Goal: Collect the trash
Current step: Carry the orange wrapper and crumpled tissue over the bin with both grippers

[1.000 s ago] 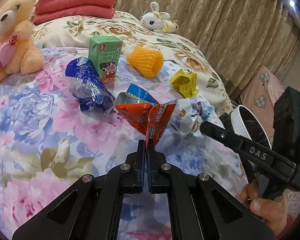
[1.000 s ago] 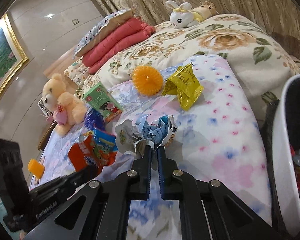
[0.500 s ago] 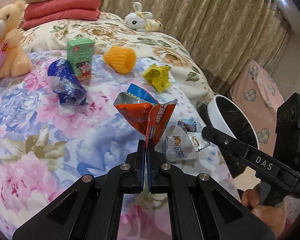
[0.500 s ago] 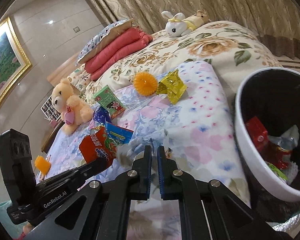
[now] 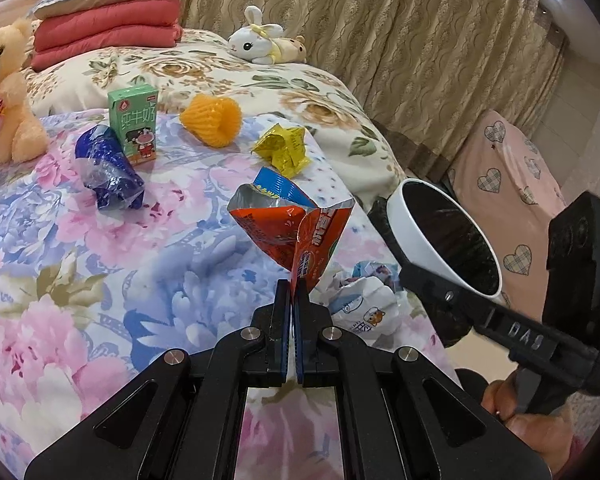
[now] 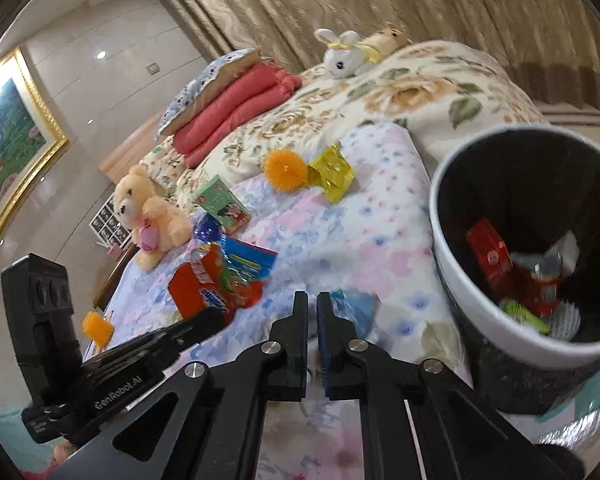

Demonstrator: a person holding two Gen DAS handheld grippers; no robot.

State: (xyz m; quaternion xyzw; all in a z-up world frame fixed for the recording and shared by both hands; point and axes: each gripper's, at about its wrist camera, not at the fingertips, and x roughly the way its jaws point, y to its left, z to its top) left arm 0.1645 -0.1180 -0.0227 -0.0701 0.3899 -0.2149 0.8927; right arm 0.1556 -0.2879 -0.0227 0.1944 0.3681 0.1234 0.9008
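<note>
My left gripper point(image 5: 293, 286) is shut on an orange-red snack wrapper point(image 5: 296, 232) and holds it up over the flowered bedspread. My right gripper point(image 6: 312, 300) is near the bed's edge beside the white bin point(image 6: 452, 280); its jaws are opening, and nothing shows between the tips. A crumpled white-and-blue wrapper point(image 5: 360, 304) sits just under and beside the right fingers point(image 6: 328, 320). I cannot tell if it still touches them. Further back on the bed are a green milk carton point(image 5: 134, 124), a blue plastic bag point(image 5: 108, 168), an orange foam net point(image 5: 214, 120) and a yellow wrapper point(image 5: 282, 148).
The bin holds a red box point(image 6: 488, 256) and other trash and stands off the bed's right edge. A teddy bear point(image 5: 0, 100), a rabbit plush point(image 5: 260, 40) and folded red blankets point(image 5: 108, 32) lie behind. A pink heart-patterned cover point(image 5: 508, 184) and curtains are beyond.
Both grippers have moved toward the bed's right edge and the bin has come into full view. The right jaws have parted slightly, and the crumpled wrapper no longer sticks up between their tips.
</note>
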